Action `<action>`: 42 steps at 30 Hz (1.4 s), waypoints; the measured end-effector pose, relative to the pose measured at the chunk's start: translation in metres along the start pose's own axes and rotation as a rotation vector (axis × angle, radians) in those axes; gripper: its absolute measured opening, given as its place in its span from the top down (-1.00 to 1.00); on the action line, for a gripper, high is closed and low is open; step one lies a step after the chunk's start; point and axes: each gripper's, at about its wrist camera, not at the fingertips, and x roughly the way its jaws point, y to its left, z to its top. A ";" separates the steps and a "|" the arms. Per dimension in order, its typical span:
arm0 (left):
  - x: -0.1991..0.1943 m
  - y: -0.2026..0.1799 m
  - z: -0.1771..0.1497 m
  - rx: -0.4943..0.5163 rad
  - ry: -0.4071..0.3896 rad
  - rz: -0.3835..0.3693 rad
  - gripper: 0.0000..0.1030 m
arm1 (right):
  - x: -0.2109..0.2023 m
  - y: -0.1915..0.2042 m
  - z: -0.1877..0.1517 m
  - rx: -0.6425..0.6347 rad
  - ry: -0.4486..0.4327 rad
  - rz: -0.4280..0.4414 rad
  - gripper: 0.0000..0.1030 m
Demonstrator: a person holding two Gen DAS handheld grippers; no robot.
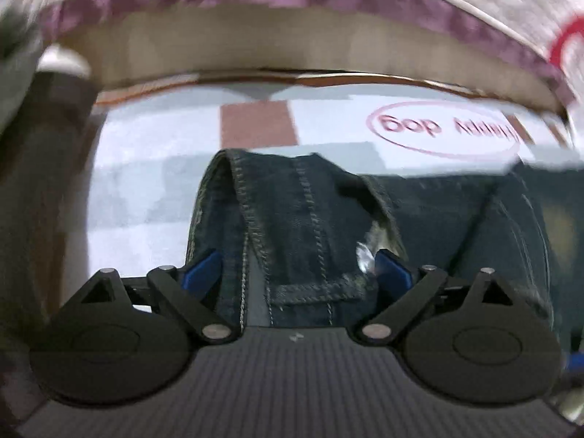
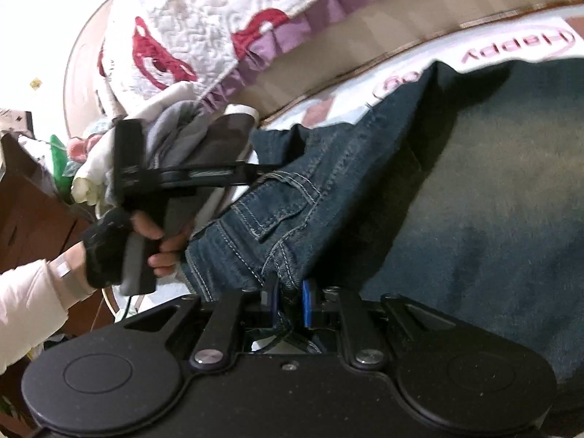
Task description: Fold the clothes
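Pinching denim in my right gripper point(image 2: 290, 301): the blue pads sit close together with a bunched fold of the jeans point(image 2: 419, 189) squeezed between them, right at a stitched seam near the waistband. From this wrist view the jeans spread away up and to the right, a belt loop and heavy pale stitching showing just beyond the pads.

My left gripper point(image 1: 292, 266) stands wide apart. Both blue fingertips point(image 1: 202, 268) flank a raised ridge of the jeans, a seamed edge and belt loop running up between them, but neither pad presses on the cloth as far as I can see. This view is motion-blurred.

My left hand point(image 2: 146, 233), in a dark fingerless glove with a pale sleeve point(image 2: 29, 292) behind it, shows in the right wrist view, wrapped round the gripper handle at the left edge of the jeans.

Jeans lie on a printed sheet point(image 1: 146, 168) of pale blocks with a brown patch and a pink oval logo point(image 1: 443, 129). Beyond the sheet: a quilted white cover point(image 2: 204, 36) with red motifs and a purple ruffled edge. Loose grey and white clothes point(image 2: 175, 124) are heaped near the left hand.
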 end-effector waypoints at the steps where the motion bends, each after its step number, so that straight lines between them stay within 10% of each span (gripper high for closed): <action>1: 0.002 0.008 0.002 -0.056 0.009 -0.016 -0.78 | -0.003 -0.001 -0.001 -0.002 -0.003 0.005 0.70; 4: -0.001 0.015 0.004 -0.106 0.026 -0.071 -0.04 | -0.010 -0.002 -0.003 -0.006 -0.030 0.028 0.70; 5: -0.002 0.014 0.005 -0.098 0.074 -0.109 0.60 | -0.013 -0.001 -0.004 -0.015 -0.050 0.037 0.70; 8: -0.020 -0.004 0.011 0.019 0.064 -0.066 0.73 | -0.024 0.005 -0.006 -0.059 -0.124 0.075 0.70; 16: -0.011 -0.036 0.011 0.180 0.080 0.161 0.70 | -0.024 0.012 -0.008 -0.105 -0.124 0.050 0.71; 20: -0.020 -0.035 -0.001 0.204 -0.010 0.114 0.57 | -0.026 0.004 -0.008 -0.067 -0.134 0.065 0.71; 26: -0.021 -0.002 -0.014 0.095 0.079 -0.028 -0.04 | -0.024 -0.004 -0.009 -0.023 -0.132 0.096 0.71; 31: -0.023 -0.007 -0.022 0.100 0.036 -0.026 -0.01 | -0.022 -0.011 -0.008 0.020 -0.128 0.115 0.70; 33: -0.025 -0.011 -0.022 0.114 0.004 -0.013 0.52 | -0.022 -0.012 -0.008 0.026 -0.127 0.120 0.70; 36: -0.035 -0.020 -0.008 0.105 -0.044 0.056 0.80 | -0.023 -0.009 -0.009 0.015 -0.133 0.123 0.70; 42: -0.054 -0.003 -0.001 -0.010 -0.154 0.098 0.42 | -0.022 -0.008 -0.008 0.018 -0.134 0.120 0.70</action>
